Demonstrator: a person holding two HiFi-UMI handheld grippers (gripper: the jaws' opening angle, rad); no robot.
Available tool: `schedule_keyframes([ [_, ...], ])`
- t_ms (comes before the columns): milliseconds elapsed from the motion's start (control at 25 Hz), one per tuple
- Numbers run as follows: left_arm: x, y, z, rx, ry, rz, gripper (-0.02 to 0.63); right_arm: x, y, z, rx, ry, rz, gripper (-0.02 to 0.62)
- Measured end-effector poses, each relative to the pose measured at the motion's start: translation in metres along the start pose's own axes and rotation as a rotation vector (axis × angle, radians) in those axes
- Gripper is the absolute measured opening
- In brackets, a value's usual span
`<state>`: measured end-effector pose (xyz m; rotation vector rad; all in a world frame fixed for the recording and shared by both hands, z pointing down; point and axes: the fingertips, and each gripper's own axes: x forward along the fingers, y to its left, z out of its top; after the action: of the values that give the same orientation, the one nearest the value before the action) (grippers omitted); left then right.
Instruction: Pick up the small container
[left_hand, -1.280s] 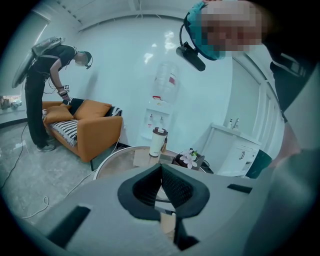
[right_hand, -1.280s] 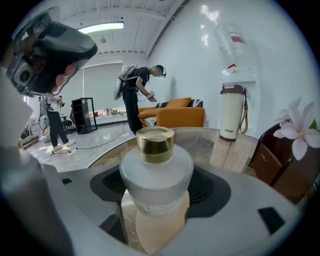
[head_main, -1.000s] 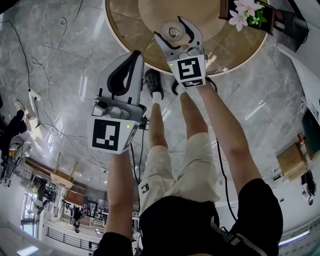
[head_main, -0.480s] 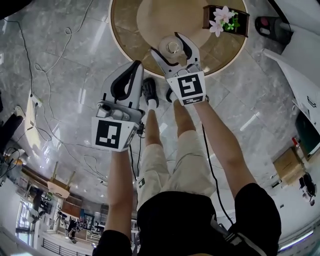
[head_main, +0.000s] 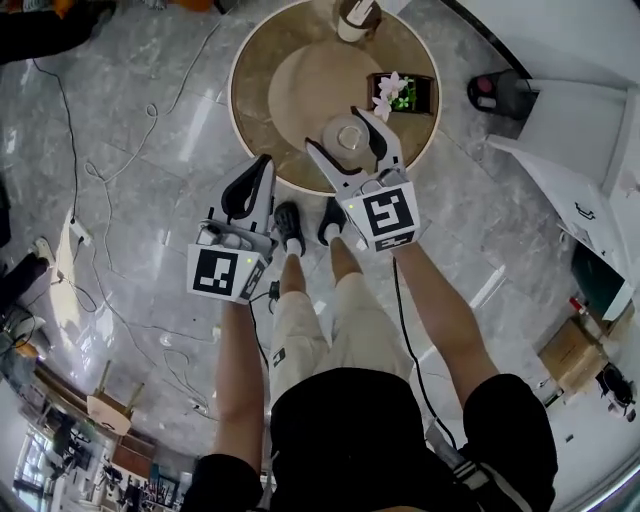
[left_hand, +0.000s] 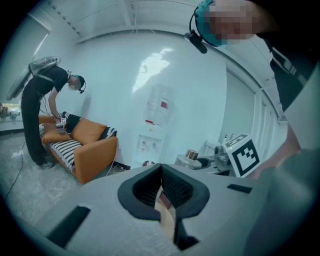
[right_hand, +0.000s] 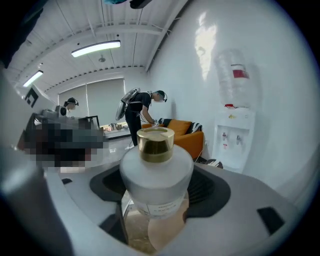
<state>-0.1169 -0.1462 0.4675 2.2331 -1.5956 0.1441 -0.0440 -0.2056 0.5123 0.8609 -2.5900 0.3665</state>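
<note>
Right gripper (head_main: 340, 132) fingers clamped on the small container (right_hand: 156, 167), 12 o'clock over the counter (head_main: 258, 100); left gripper (head_main: 263, 163) fingers closed, empty; I judge the grasp made, next a steady upright lift.

Small container (right_hand: 156, 172): label print too small to read. From the head view only its cap and shoulder show; the body below is hidden. The right gripper (right_hand: 159, 189) has its jaws clamped on the sides. Can't tell if the base is clear of the round table (head_main: 255, 110). At the table's far edge, a pale cup-like thing (head_main: 355, 16) is cut off by the top edge. Far left of the table, a dark shape (head_main: 45, 25) is cut by the corner, unidentifiable. Left gripper (left_hand: 161, 169), jaws together: tan sliver in the slit, can't tell what.
</note>
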Motion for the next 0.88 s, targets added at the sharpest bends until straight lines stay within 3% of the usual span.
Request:
schedule_keyframes([
  [480,-0.018,-0.06,0.116,0.009,-0.078,-0.027,0.018,-0.106,0.001,0.15,-0.019,-0.094,0.026,0.333],
  [880,-0.036,-0.111,0.193,0.039,-0.142,-0.052,0.017,-0.17,0.007,0.241,-0.038,-0.194,0.049,0.333],
])
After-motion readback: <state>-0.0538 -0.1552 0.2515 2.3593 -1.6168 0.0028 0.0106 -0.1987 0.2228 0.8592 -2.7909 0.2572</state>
